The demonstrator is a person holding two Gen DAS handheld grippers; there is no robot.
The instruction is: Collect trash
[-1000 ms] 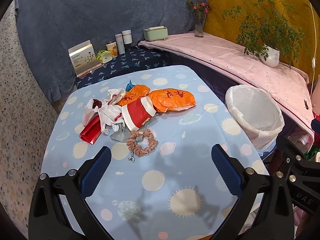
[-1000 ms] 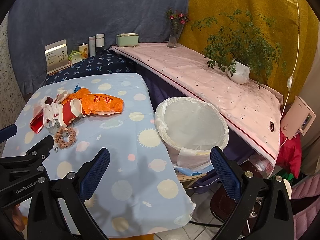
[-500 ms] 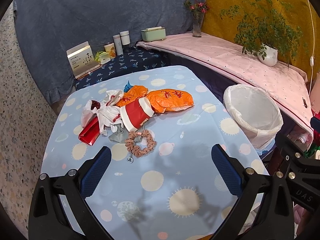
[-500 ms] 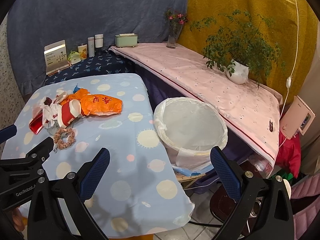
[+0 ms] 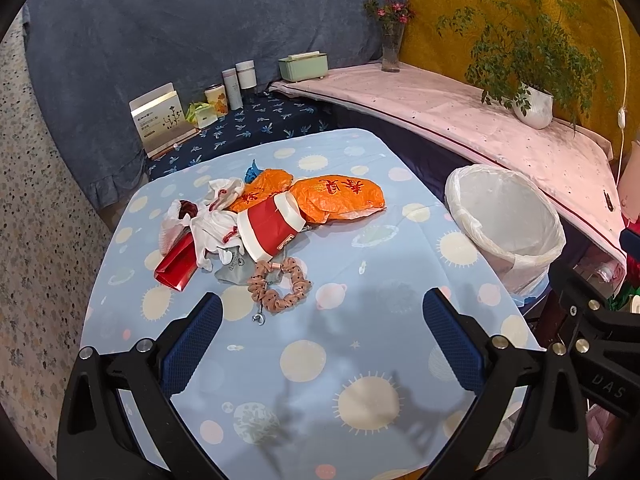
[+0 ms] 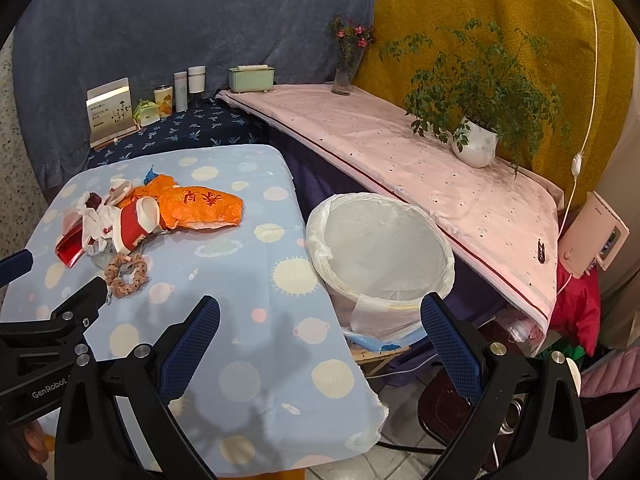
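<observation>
Both claws hung spread wide and held nothing. The left claw (image 5: pixel 322 334) hovered above a surface (image 5: pixel 360 360) covered in a pale blue sun-patterned cloth, short of the trash pile (image 5: pixel 256 224): orange bags, a red-and-white paper cup, crumpled white wrappers, a red packet. A pink scrunchie (image 5: pixel 279 286) lay just beside it. The right claw (image 6: pixel 320 338) hovered near the white-lined bin (image 6: pixel 380 248) beside the surface's edge.

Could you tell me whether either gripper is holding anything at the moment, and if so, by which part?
Nothing is held. The left gripper and the right gripper are both open and empty above the table.
</observation>
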